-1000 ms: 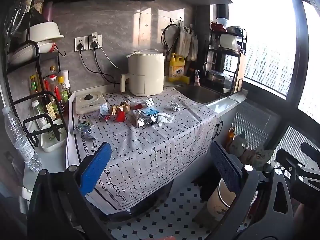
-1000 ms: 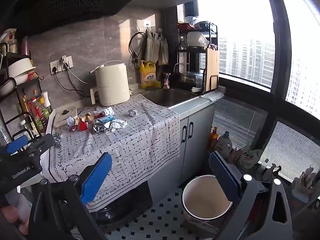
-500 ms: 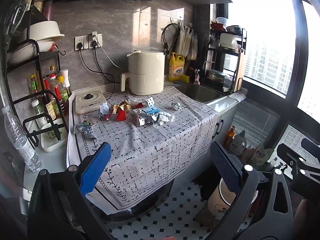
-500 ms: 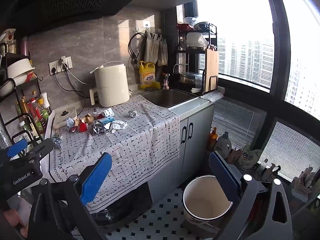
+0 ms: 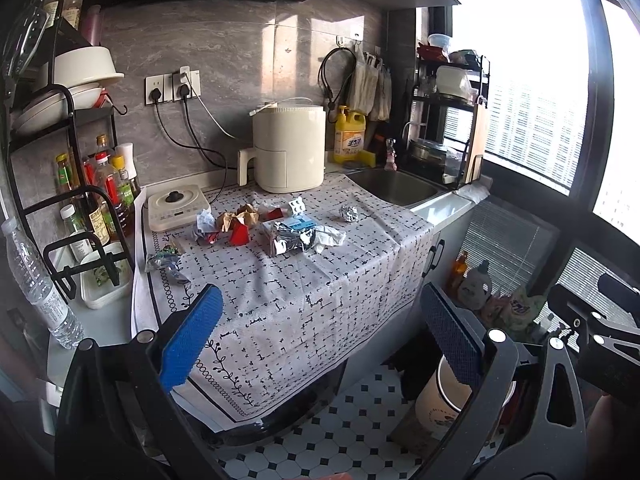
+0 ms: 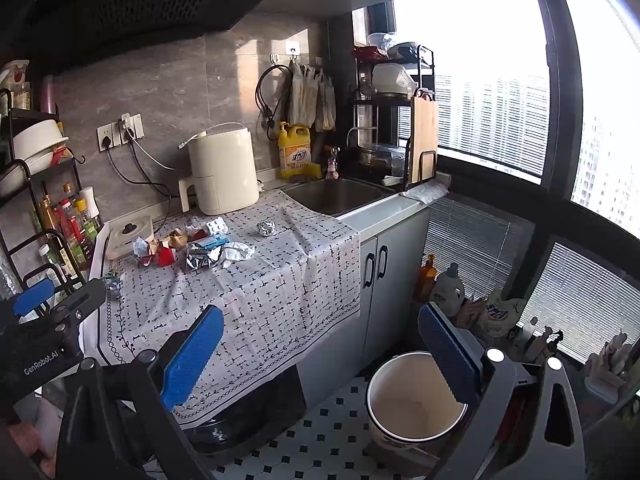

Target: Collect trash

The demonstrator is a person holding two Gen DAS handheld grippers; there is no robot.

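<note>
Trash lies scattered on a patterned cloth (image 5: 288,280) over the counter: a foil ball (image 5: 349,213) (image 6: 266,227), a silver wrapper with a white tissue (image 5: 298,238) (image 6: 212,255), red and brown crumpled papers (image 5: 236,226) (image 6: 164,249), a blister pack (image 5: 297,206), and a small wrapper (image 5: 164,262) near the cloth's left edge. A white bin (image 6: 416,398) (image 5: 440,400) stands on the floor below. My left gripper (image 5: 320,336) is open and held well short of the counter. My right gripper (image 6: 320,348) is open too, above the bin, holding nothing.
A cream air fryer (image 5: 288,148), a small cooktop (image 5: 176,207), a sauce-bottle rack (image 5: 96,192) and a water bottle (image 5: 36,284) line the back and left. The sink (image 6: 340,196) and a dish rack (image 6: 400,128) are right. Bottles (image 6: 448,288) stand by the window.
Both views have drifted slightly; the left gripper has eased a little nearer the counter. Nothing on the cloth has moved and both grippers stay open.
</note>
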